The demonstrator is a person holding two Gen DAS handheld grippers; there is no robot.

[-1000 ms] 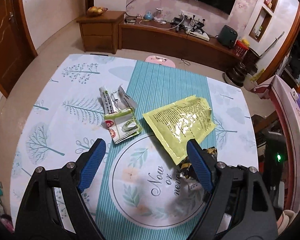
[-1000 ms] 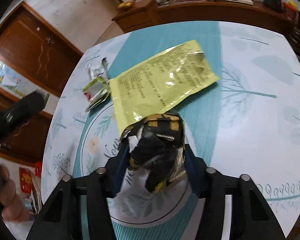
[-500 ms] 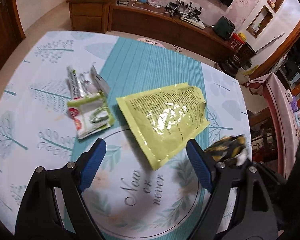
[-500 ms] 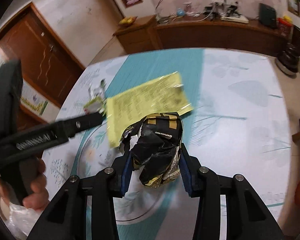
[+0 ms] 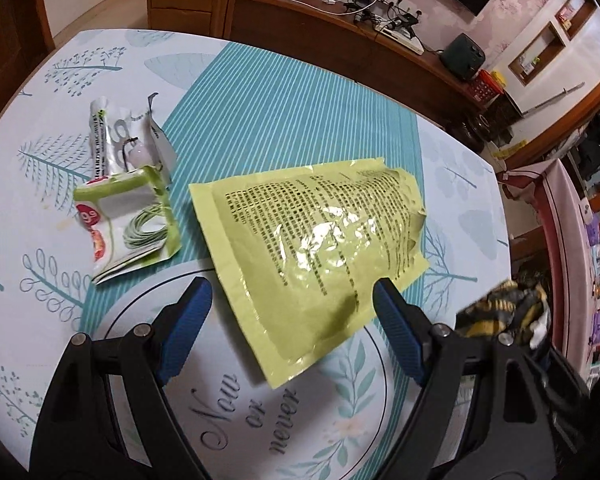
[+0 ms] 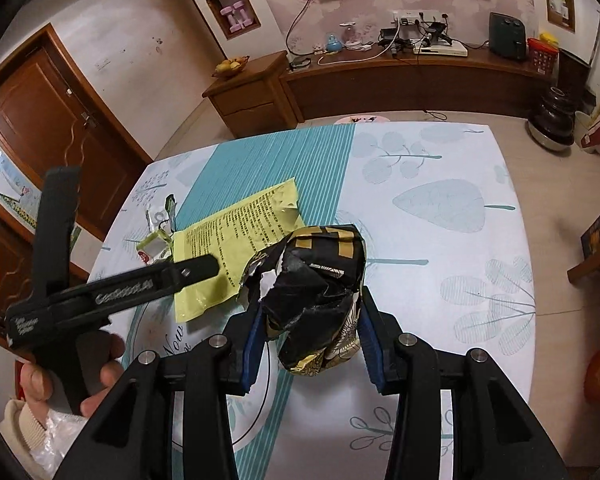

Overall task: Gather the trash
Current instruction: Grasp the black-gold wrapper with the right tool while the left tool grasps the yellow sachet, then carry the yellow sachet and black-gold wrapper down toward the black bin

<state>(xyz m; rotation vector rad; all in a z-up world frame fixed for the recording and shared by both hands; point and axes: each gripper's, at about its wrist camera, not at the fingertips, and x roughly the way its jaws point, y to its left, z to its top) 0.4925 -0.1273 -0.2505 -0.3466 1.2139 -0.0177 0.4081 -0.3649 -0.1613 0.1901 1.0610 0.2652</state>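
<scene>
A crumpled black and gold wrapper is clamped between the blue pads of my right gripper, lifted off the table; it also shows at the right edge of the left wrist view as the wrapper. A flat yellow packet with printed text lies on the teal stripe of the tablecloth. My left gripper hangs open just over the packet's near end, nothing between its fingers. A torn green and white wrapper lies to the packet's left, with a silver and white scrap behind it.
The table has a leaf-print cloth with a round "Now or never" motif near me. A hand grips the left tool beside a clear plastic bag. Wooden cabinets and a TV bench stand beyond the table's far edge.
My right gripper has lifted the black and gold wrapper off the table and drawn it back to the right. My left gripper has come down and forward over the yellow packet.
</scene>
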